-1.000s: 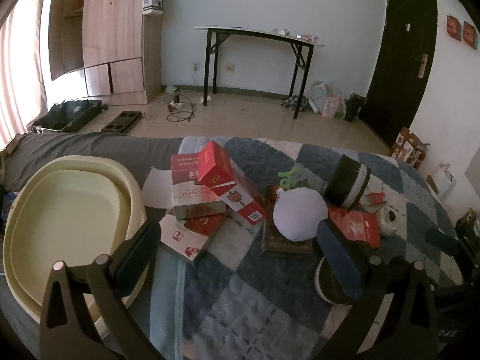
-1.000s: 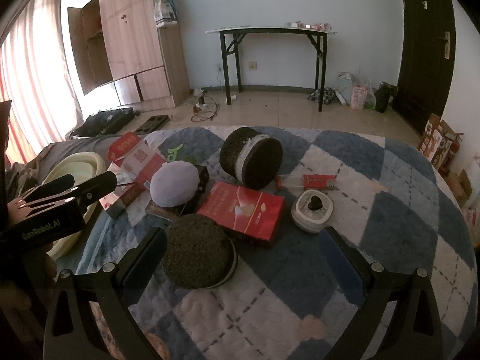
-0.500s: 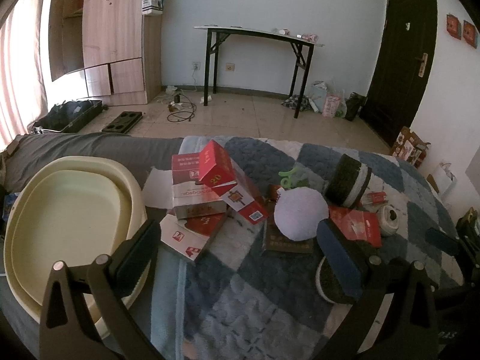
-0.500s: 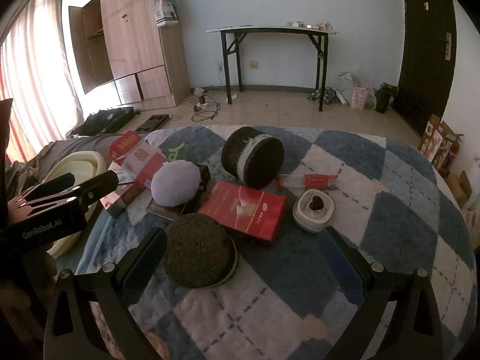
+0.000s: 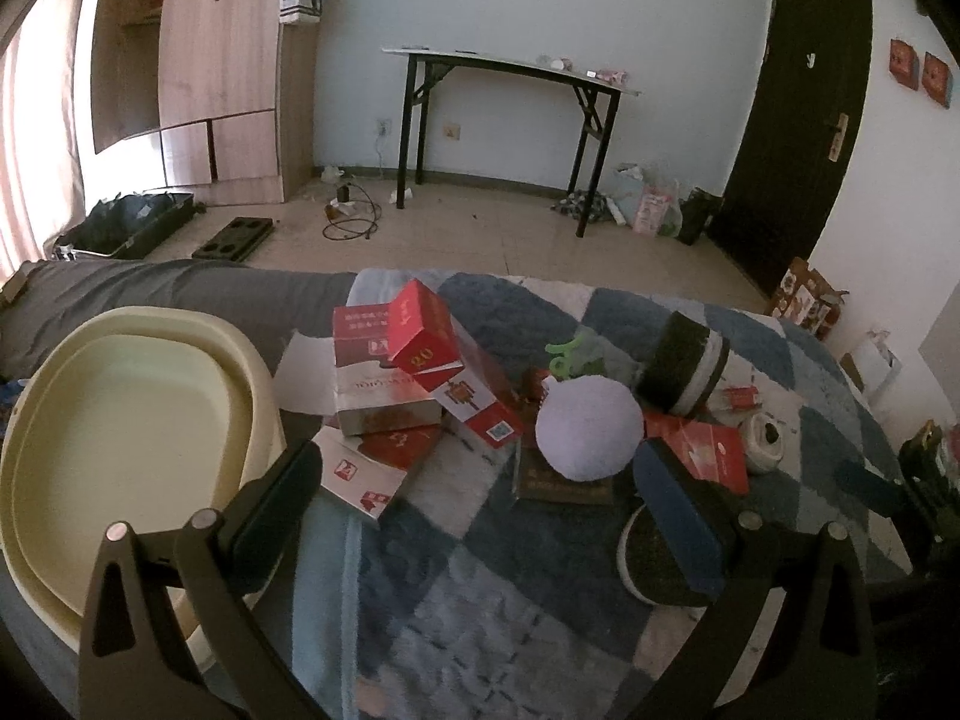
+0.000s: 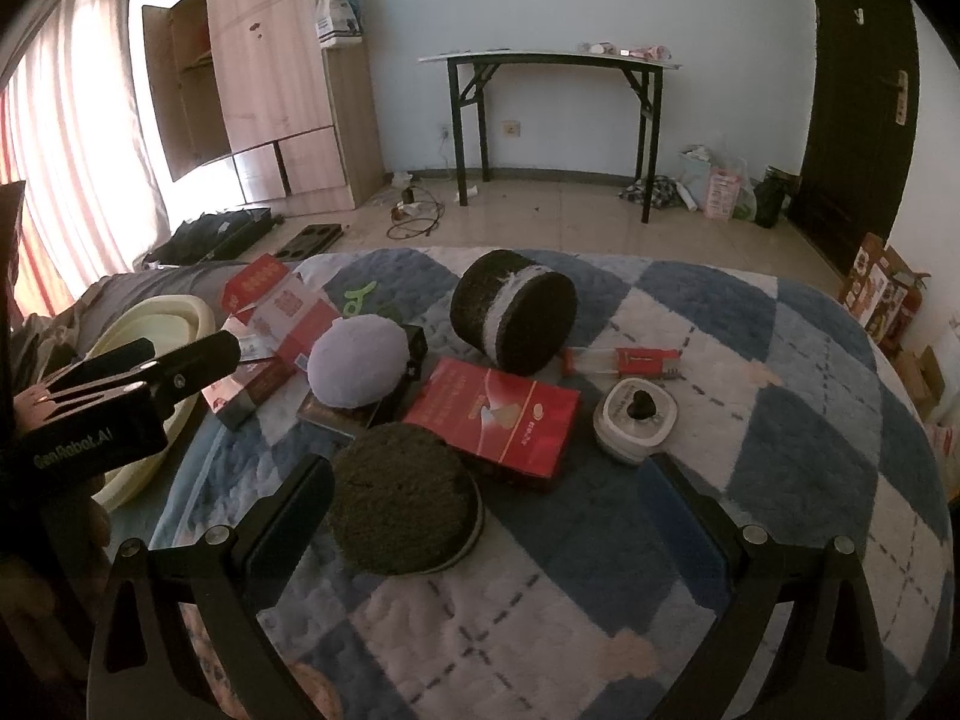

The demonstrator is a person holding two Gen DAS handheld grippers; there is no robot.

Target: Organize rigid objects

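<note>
Item 1. We held the left gripper (image 5: 480,516) above the near edge of the blue-and-white checked quilt (image 6: 750,420), its jaws spread wide with nothing between them. It also showed at the left edge of the right wrist view.

Item 2. We held the right gripper (image 6: 498,516) likewise spread apart and empty, over the quilt's near side.

Item 3. A cream oval basin (image 5: 120,420), empty, sat at the left end of the quilt, just beside the boxes.

Item 4. We counted a heap of red and white boxes (image 5: 414,384) beside the basin: one tilted red box (image 5: 420,333) leaned on top of the others, and a flat one lay lowest and nearest us.

Item 5. A pale lilac round cushion (image 6: 358,360) rested on a dark flat book (image 5: 564,483) at the middle of the quilt.

Item 6. A flat red box (image 6: 498,414) lay just right of the cushion.

Item 7. A dark round sandwich-cookie cushion (image 6: 402,507) lay flat, touching the flat red box and close to the right gripper's left finger.

Item 8. A second cookie cushion (image 6: 513,318), on its edge, stood beyond the flat red box.

Item 9. A small white round case (image 6: 636,414) with a dark knob lay right of the flat red box; a slim red-and-white packet (image 6: 624,360) lay behind it.

Item 10. A green clip (image 5: 567,354) lay behind the lilac cushion.
</note>
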